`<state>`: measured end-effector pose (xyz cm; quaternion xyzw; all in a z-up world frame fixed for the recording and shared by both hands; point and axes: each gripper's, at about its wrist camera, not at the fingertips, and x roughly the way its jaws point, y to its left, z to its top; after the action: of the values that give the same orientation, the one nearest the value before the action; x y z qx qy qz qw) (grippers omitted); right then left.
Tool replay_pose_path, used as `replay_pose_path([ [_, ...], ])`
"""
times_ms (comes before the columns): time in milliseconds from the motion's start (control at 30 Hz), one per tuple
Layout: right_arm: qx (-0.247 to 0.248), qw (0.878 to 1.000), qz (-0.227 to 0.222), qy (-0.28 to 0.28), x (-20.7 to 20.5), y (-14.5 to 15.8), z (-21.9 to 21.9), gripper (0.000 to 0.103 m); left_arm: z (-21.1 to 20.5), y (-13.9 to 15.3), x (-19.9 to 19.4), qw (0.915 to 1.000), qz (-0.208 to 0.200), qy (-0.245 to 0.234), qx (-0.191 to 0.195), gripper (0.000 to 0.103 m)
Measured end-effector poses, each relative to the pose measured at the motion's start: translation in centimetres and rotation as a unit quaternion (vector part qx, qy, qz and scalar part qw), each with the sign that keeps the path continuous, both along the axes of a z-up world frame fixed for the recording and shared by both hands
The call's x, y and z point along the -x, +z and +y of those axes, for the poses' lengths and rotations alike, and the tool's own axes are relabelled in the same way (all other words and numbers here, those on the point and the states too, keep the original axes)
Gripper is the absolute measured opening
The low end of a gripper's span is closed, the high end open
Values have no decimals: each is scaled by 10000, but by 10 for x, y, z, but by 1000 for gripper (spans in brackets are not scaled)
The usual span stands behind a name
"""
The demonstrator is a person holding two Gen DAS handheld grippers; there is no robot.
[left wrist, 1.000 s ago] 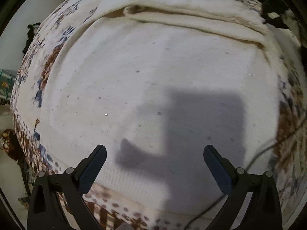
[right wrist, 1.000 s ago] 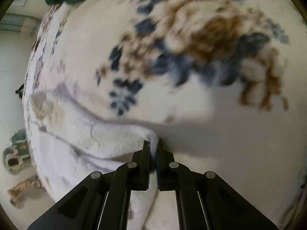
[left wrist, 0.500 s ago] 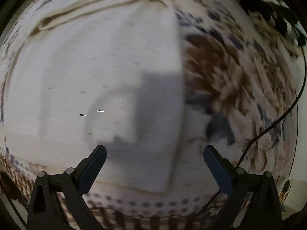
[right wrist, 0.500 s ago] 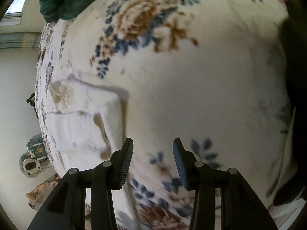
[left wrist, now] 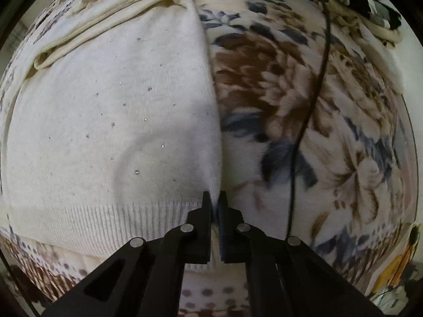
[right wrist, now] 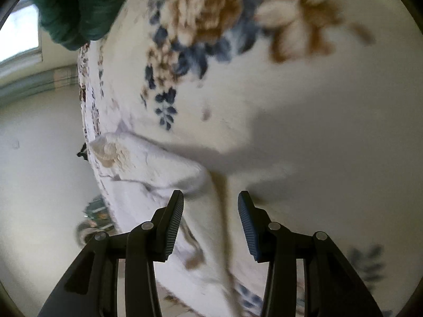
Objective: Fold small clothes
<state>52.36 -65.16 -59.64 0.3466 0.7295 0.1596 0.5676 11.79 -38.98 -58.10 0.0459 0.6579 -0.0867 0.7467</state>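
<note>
Clearly left gripper (left wrist: 214, 198) pinches the white sweater (left wrist: 111, 121) corner, hiding it; right gripper (right wrist: 210, 198) gapes, blurred.

Between the closed fingers of the left gripper (left wrist: 214, 203), the corner of the white knitted sweater (left wrist: 113, 132) is hidden. Ahead of the right gripper (right wrist: 210, 206), the floral bed blanket (right wrist: 304, 121) is blurred; the dark green cloth (right wrist: 76, 2) upper-left is cut off by the frame edge.
</note>
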Motion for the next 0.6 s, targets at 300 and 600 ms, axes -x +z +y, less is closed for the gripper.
replay_pose_path([
  [300, 1276, 9855, -948, 595, -11, 22, 34, 6, 4, 5, -8, 9998, 17, -28, 201, 1],
  [600, 1367, 9827, -995, 749, 14, 71, 45, 55, 92, 31, -14, 9780, 281, 1988, 566, 19],
])
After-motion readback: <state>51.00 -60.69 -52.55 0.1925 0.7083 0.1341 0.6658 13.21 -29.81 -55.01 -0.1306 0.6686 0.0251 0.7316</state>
